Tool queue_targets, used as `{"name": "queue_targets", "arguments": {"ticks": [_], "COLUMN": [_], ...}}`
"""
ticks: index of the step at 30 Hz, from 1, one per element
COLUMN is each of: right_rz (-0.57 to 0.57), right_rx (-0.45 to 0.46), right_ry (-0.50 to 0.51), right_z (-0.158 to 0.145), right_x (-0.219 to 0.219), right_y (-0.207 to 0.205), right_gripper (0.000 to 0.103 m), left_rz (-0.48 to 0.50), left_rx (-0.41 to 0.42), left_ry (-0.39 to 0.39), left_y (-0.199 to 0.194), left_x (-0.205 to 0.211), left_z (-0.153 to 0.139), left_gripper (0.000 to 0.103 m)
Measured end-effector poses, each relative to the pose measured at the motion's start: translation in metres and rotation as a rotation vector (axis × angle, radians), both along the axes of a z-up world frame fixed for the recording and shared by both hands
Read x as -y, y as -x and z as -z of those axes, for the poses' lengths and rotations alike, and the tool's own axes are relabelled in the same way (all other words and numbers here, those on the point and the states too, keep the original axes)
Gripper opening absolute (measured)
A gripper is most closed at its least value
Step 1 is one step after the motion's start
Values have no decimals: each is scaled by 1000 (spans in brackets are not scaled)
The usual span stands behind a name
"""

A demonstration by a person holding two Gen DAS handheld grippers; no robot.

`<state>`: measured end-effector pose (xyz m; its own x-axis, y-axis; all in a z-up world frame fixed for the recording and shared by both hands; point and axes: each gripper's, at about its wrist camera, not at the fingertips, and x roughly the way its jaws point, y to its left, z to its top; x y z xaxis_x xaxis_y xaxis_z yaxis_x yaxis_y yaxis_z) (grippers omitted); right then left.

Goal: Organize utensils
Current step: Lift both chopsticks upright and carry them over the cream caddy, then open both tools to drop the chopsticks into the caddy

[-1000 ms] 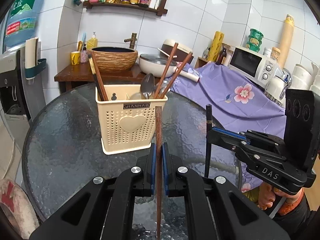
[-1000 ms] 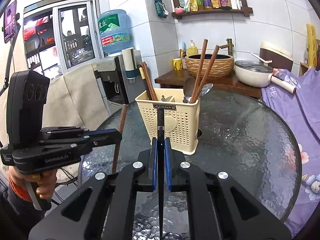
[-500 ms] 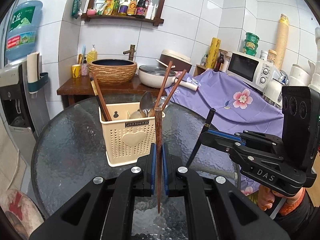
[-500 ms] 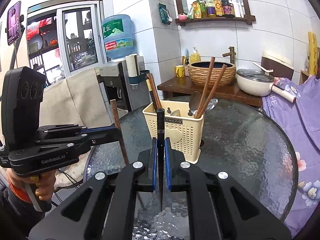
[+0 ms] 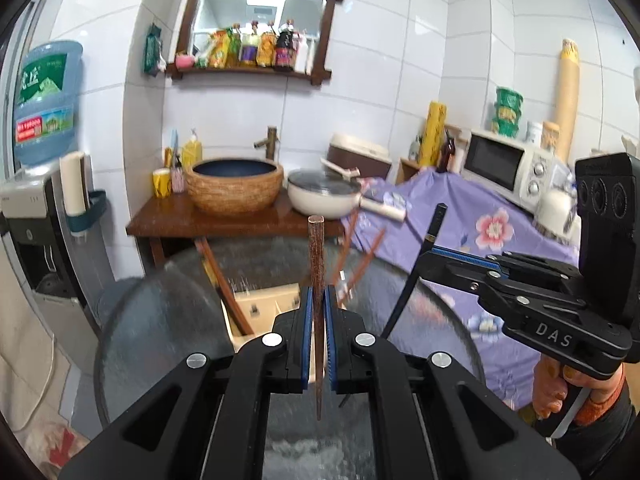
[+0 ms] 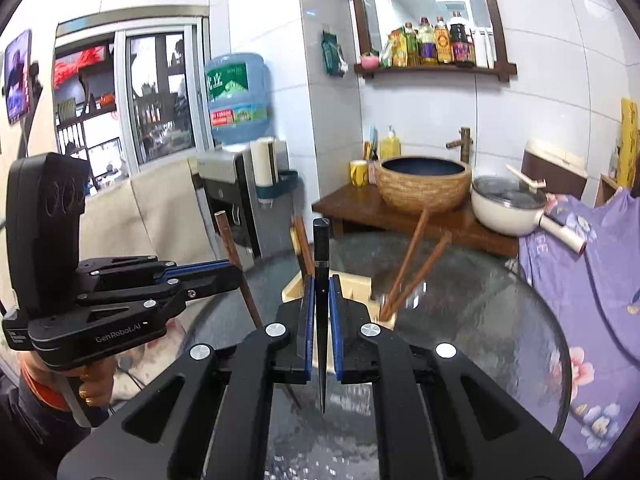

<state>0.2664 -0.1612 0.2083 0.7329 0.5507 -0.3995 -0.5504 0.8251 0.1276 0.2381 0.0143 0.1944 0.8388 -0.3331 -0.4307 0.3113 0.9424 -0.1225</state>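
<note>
tiled kitchen, round glass surface [image 5: 160,332]. left tongs [image 5: 318,320] clamp a brown chopstick [image 5: 316,248] upright, right tongs [image 6: 320,320] a black chopstick [image 6: 321,248], tips down, likely for dropping into the cream holder [image 6: 356,284] just beyond.

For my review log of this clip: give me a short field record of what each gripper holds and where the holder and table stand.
left gripper: shut on brown wooden chopstick, upright
right gripper: shut on black chopstick, upright
cream perforated plastic utensil holder: beyond both grippers, on round textured glass table
holder contents: several brown chopsticks, leaning
</note>
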Motion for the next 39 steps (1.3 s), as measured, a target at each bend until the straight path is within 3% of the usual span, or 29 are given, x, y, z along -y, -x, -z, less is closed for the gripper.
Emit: {"name": "queue_targets", "arguments": {"ticks": [4,7,11,16,25,30,36,37,38,39], "right_rz": [24,65,112,162,182,185,196,197,204,218], "right_rx": [51,101,117,91,-51,-82,-47,-47,-40,-22], "right_ry": [-12,1,12,40,54,46,47,48,45,37], "right_z": [-39,-65,-73,-38,42,64,73,73,74,73], "right_x": [-4,-10,-19,-27,-31,-30,-31,-31,-30,-28], "right_y": [-14,-30,-55,-81,-109,-113,-107,-107,-105,-101], "right_gripper": [8,8,8,8,8,8,9,19,37,49], "left_rz": [-12,-73,-138,-200,-184,-214,-211,-209,-209,-210], "left_rx": [41,101,122,69,-80,-82,-102,-98,-91,-81], "left_ry": [21,15,6,-31,-24,-45,-42,-48,-55,-62], "left_y": [-14,-28,-51,-81,-106,-110,-113,-112,-110,-106], "left_x": [-5,-10,-14,-14,-11,-13,-13,-12,-11,-10], "left_z": [-38,-67,-76,-39,36,52,59,59,58,57], "left_gripper": [6,6,6,6,6,6,7,8,13,17]}}
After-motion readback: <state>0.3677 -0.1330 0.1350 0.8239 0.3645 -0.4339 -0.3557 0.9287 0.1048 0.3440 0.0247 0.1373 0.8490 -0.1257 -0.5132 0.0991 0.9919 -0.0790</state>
